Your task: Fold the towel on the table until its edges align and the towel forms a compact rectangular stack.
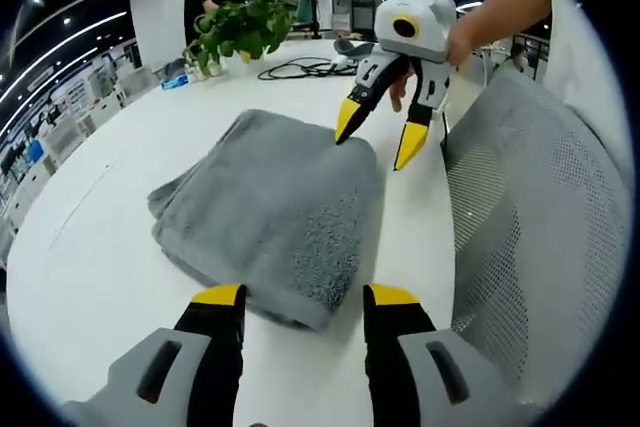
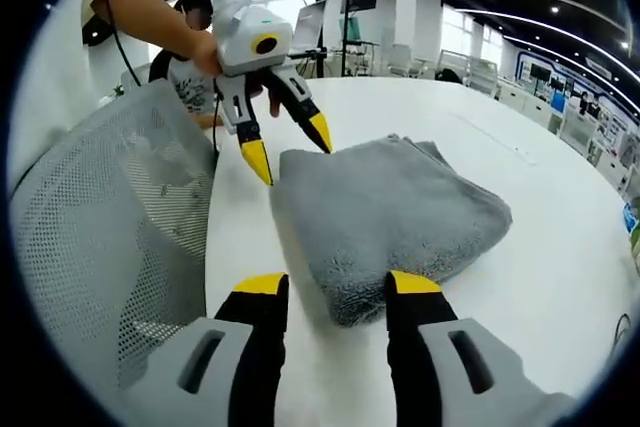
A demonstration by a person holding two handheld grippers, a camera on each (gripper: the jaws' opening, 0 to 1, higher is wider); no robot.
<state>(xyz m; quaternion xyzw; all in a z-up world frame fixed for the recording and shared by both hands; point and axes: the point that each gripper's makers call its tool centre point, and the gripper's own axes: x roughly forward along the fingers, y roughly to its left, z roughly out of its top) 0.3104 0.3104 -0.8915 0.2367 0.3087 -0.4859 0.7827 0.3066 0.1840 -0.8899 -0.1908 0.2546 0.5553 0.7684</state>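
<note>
A: The left claw (image 1: 300,299) was seen spread at the near corner of the towel (image 1: 275,212), nothing pinched. The right claw (image 2: 328,290) was likewise spread at its own corner.

B: Why were they held so?

A: Opposite corners were flanked, probably so the edges could be squared or a further fold begun. The towel was already folded into a thick grey stack on the white desk (image 1: 100,247), beside a mesh chair back (image 1: 540,237).

B: And farther off?

A: A potted plant (image 1: 240,32) and cables (image 1: 300,69) were left well apart.
</note>
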